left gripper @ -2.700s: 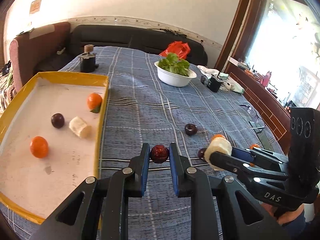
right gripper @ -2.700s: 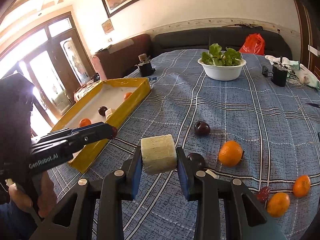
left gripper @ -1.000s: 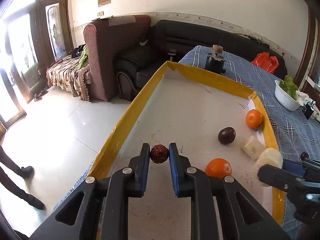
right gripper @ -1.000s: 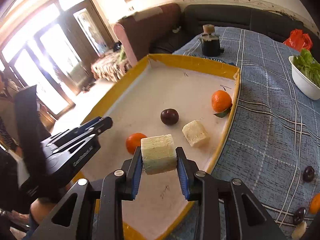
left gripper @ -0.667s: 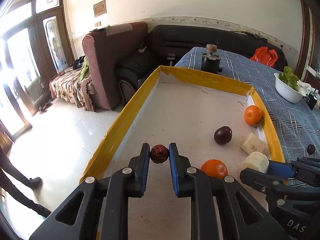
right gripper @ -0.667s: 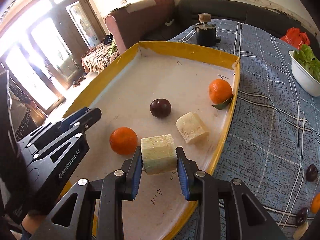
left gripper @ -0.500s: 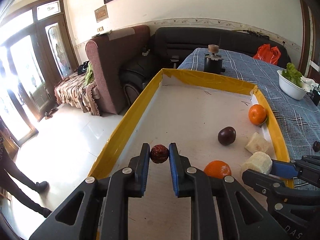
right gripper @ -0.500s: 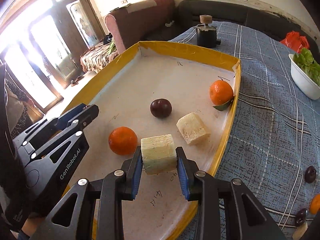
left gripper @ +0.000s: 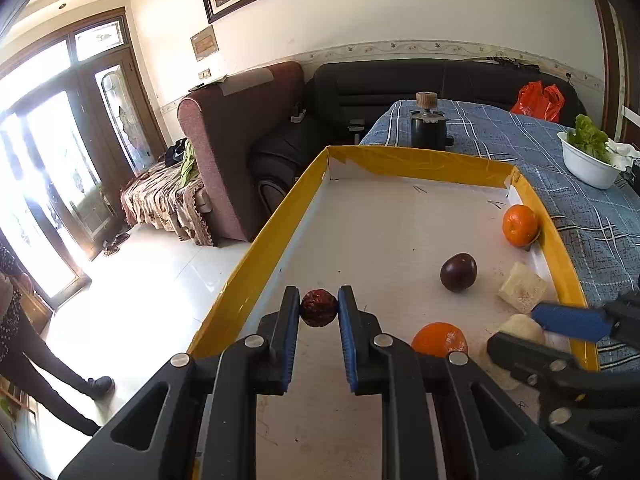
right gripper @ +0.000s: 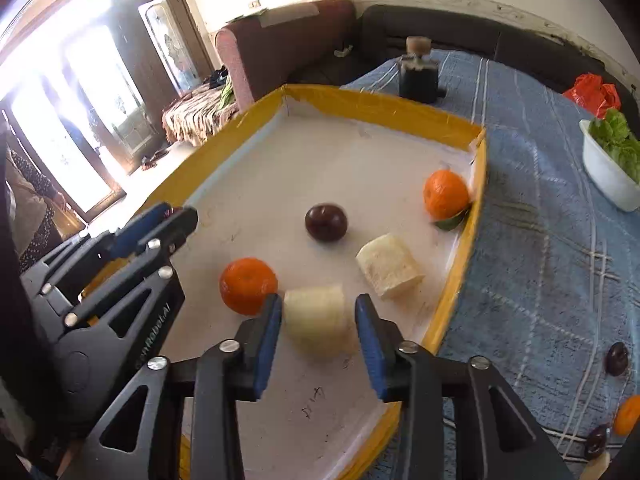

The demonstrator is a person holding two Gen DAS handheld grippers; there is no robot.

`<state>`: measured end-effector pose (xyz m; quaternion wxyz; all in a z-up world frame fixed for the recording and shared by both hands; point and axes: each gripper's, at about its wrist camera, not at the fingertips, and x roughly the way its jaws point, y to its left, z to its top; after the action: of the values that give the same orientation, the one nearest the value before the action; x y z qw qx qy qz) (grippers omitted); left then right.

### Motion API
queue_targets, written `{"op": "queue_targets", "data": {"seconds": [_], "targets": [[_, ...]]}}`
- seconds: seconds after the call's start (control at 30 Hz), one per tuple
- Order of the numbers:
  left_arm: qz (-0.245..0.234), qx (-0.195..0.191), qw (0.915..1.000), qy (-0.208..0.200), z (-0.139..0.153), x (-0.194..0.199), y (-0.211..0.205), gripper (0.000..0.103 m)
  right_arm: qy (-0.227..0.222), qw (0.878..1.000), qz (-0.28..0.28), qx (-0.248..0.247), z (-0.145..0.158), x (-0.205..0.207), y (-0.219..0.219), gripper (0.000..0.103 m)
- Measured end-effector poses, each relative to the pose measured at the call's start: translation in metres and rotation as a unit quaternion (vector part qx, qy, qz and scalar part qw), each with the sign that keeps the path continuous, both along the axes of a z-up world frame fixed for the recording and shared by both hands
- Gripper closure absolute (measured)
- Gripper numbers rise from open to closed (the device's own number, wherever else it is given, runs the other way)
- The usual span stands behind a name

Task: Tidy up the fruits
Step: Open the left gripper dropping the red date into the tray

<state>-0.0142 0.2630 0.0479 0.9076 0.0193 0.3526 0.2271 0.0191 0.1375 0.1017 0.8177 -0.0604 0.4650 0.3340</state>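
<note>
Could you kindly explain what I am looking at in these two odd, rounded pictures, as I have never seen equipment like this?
There is no robot here: a person holds a two-finger gripper in each hand, and each carries a wide-angle camera looking along its fingers.

The left camera shows the left gripper pinching a small dark red fruit above a yellow-rimmed tray.

The right camera shows the right gripper, whose jaws have just been opening. The pale chunk between them now appears to lie free on the tray floor.

Already in the tray: two oranges, a dark plum and another pale chunk. More fruit waits on the blue tablecloth.
</note>
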Motion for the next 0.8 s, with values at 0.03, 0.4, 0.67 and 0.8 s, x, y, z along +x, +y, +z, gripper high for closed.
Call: {"op": "queue_targets", "data": {"seconds": [0.03, 0.4, 0.67, 0.8], "targets": [[0.001, 0.003, 1.0, -0.001, 0.0, 0.0, -0.001, 0.084, -0.011, 1.0, -0.007, 0.003, 0.008, -0.001, -0.005, 0.056], [0.036, 0.12, 0.9922, 0.001, 0.006, 0.002, -0.028, 0.084, -0.271, 0.959, 0.052, 0.064, 0.154, -0.141, -0.026, 0.034], [0.079, 0.196, 0.9771, -0.022, 0.017, -0.007, -0.04, 0.044, -0.249, 0.966, 0.064, 0.012, 0.127, -0.152, 0.012, 0.035], [0.077, 0.2, 0.9764, -0.025, 0.02, -0.007, -0.041, 0.044, -0.247, 0.967, 0.06, 0.022, 0.13, -0.156, 0.005, 0.034]]}}
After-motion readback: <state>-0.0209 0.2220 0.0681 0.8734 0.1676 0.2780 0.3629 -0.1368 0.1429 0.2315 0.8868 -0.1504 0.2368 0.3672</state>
